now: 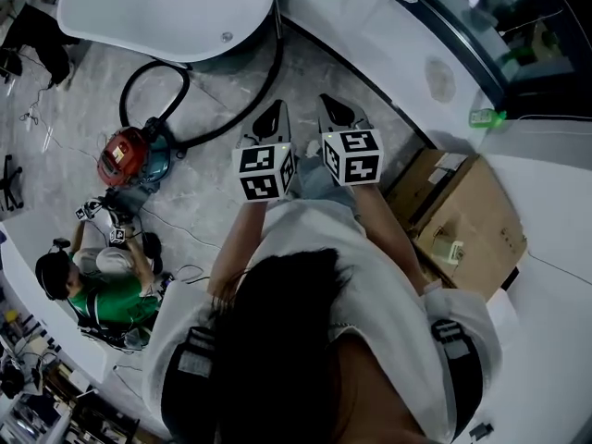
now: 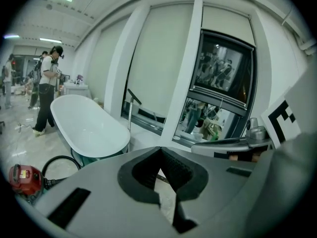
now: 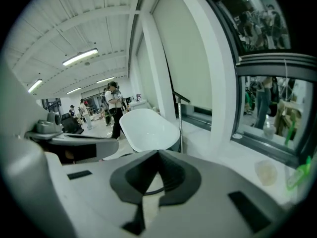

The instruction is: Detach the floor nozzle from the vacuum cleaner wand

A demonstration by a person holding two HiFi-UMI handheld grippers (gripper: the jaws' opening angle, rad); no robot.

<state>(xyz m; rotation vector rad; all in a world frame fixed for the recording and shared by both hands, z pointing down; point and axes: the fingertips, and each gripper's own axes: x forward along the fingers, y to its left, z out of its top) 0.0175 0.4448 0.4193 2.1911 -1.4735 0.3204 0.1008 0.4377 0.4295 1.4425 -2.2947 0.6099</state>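
Dark hair and the white-shirted shoulders of the person (image 1: 305,340) fill the bottom centre of the head view. Just above, the left gripper (image 1: 274,112) and the right gripper (image 1: 331,104) are held side by side over the grey marble floor (image 1: 305,72). Both are aimed toward the top of the frame.

- Gripper state: both pairs of jaws are seen fully closed in their own gripper views, pads met, with nothing between them. Both are empty.
- Task item: the red canister vacuum cleaner (image 1: 123,155) sits on the floor at left centre of the head view, below the white oval bathtub (image 1: 157,12) at upper left. Its black hose (image 2: 59,157) is looped beside the tub. Wand and floor nozzle can't be made out in any view; they are judged to be at the far end of the hose, out of frame or hidden.
- Step: judged as approach only. Detaching is not started and nothing is touched.
- Next move calls for:
  - the wand/nozzle joint to be located first;
  - both pairs of jaws to be opened before contact;
  - the wand to be steadied with one gripper;
  - the nozzle neck or its release catch to be taken with the other, then pulled straight off along the wand axis.
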